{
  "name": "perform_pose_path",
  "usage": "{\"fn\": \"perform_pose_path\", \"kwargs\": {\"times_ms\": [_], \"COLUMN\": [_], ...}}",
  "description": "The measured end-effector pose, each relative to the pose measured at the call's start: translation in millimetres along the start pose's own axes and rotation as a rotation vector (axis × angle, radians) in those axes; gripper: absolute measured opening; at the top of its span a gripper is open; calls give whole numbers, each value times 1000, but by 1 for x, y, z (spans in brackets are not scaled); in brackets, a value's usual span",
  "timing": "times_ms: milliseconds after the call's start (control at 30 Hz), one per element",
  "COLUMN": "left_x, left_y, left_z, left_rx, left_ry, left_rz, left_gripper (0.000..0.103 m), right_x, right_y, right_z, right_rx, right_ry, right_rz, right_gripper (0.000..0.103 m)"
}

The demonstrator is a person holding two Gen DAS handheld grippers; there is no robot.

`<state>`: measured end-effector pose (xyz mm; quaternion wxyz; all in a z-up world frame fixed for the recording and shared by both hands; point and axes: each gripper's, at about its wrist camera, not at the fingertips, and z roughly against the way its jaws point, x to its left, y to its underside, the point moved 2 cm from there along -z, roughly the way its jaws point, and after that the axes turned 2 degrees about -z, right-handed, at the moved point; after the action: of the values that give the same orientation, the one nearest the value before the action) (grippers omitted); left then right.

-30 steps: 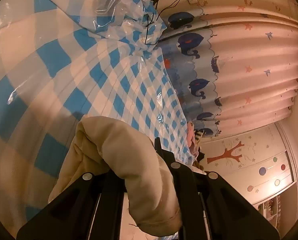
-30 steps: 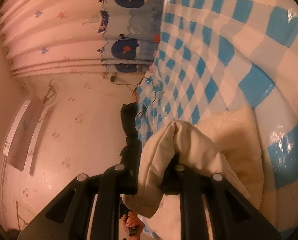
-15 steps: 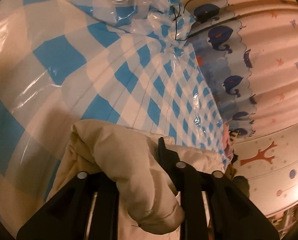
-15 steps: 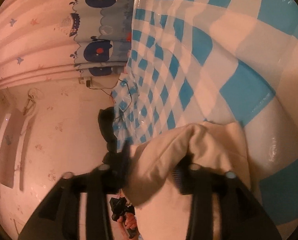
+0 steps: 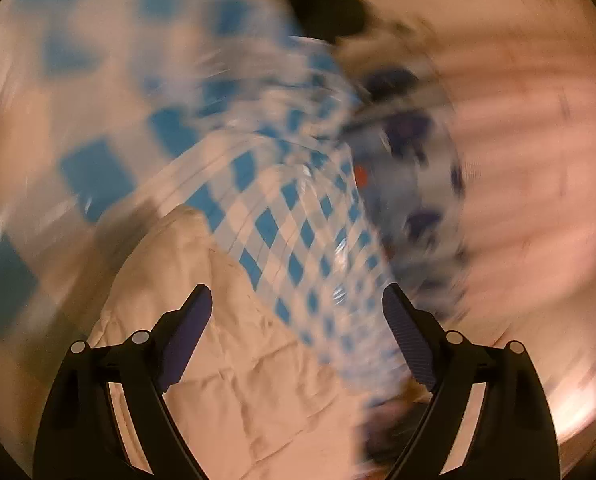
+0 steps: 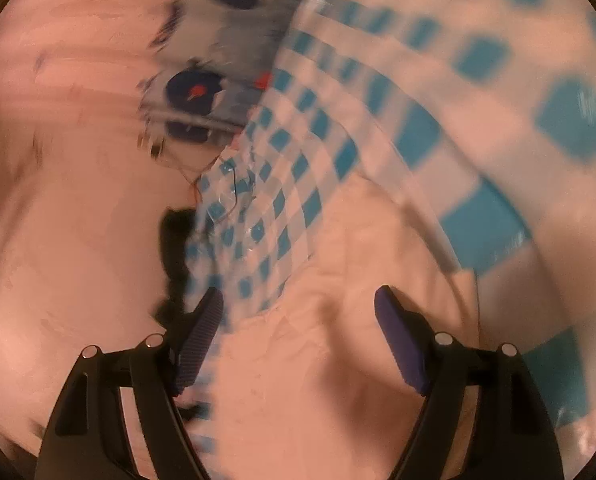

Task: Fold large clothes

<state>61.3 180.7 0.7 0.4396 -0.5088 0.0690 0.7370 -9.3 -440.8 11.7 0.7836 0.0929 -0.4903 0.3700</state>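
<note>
A cream garment (image 5: 234,360) lies flat on the blue-and-white checked plastic table cover (image 5: 290,236). My left gripper (image 5: 298,304) hangs just above its far edge, jaws opening wide, with nothing pinched between the pads. The same cream garment (image 6: 317,360) fills the lower middle of the right wrist view. My right gripper (image 6: 299,306) hovers over it, its jaws also opening, and the cloth lies loose below them. Both views are smeared by motion.
A curtain (image 5: 409,168) with dark whale prints hangs past the table's far edge, pale pink higher up. The same whale curtain (image 6: 202,88) shows in the right wrist view. A dark object (image 6: 174,248) and thin cables sit at the table's edge by the wall.
Both grippers were shut on bunched folds of the cream garment. They have let go and pulled back and up; the cloth now lies flat on the checked cover.
</note>
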Motion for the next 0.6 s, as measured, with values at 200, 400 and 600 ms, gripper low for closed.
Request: {"fn": "perform_pose_path", "kwargs": {"times_ms": [200, 400, 600], "left_x": [-119, -147, -93], "left_y": [106, 168, 152], "left_z": [-37, -110, -172], "left_rx": [192, 286, 377], "left_ry": [-67, -225, -396], "left_rz": [-676, -934, -773], "left_gripper": [84, 84, 85], "right_x": [86, 101, 48], "right_y": [51, 85, 77], "right_z": [-30, -102, -142], "right_rx": [72, 158, 211], "right_ry": [137, 369, 483], "right_rz": [425, 652, 597], "right_gripper": [81, 81, 82]}}
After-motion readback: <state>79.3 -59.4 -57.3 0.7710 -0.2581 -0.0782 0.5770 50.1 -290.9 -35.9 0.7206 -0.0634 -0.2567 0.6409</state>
